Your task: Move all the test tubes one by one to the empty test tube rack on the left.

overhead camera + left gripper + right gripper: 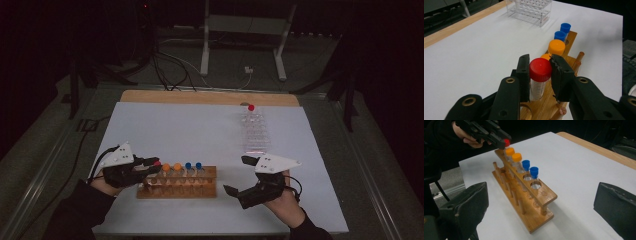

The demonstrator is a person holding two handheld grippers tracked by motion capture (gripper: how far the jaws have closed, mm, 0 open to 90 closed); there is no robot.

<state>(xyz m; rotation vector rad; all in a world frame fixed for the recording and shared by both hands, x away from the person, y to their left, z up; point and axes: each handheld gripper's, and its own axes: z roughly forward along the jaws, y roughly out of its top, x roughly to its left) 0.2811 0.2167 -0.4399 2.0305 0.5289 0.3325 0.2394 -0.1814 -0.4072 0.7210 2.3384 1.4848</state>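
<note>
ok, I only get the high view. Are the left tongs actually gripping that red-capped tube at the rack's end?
Observer: Yes. In the left gripper view the left tongs clamp the clear plastic tube with the red screw cap, pads on both sides of the cap.
Operator: Right tongs?
Observer: Right tongs are open with nothing between them, facing one end of the wooden tube rack.
Operator: Any free holes?
Observer: At least two open holes show beside the blue-capped tubes.
</note>
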